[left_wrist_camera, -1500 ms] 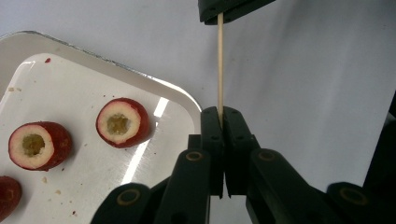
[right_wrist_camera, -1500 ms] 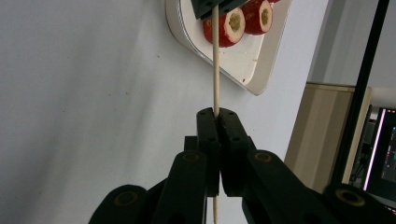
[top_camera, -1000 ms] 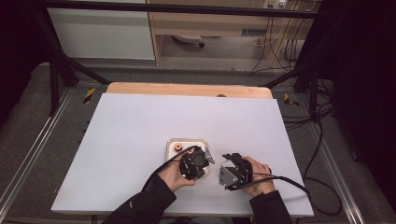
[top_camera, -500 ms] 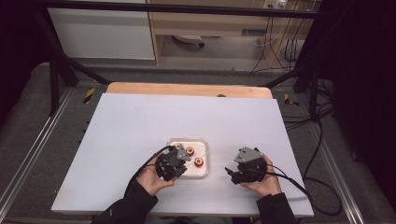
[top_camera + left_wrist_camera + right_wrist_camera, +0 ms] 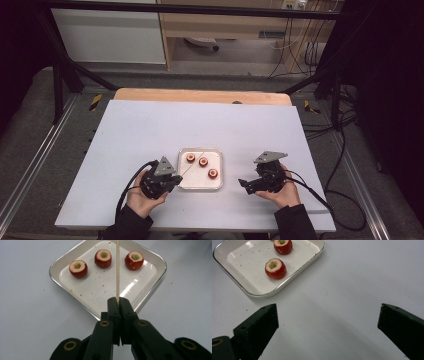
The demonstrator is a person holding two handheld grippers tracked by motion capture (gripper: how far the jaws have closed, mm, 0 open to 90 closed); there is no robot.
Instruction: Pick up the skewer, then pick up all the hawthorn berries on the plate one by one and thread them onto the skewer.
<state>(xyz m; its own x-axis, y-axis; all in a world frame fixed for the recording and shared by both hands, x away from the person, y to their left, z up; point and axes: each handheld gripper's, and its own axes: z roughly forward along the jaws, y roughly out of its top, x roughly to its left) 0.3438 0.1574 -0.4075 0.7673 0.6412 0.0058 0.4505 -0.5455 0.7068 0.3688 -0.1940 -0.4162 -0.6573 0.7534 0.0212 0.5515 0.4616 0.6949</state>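
Left gripper [image 5: 117, 305] clamped on wooden skewer [image 5: 117, 270], tip over tray [image 5: 152, 293]. Three cored red fruits [image 5: 103, 258] in tray. Right gripper [image 5: 328, 320] wide open, empty, beside tray. Likely skewering: aim at core hole, steady fruit first.

a white table [image 5: 150, 125] is standing on a grey floor [image 5: 30, 125], its wooden edge [image 5: 200, 95] showing at the far side. black cables [image 5: 345, 150] are trailing at the right, a pale cabinet [image 5: 110, 35] sitting beyond.

No readable text, labels, numbers, signs
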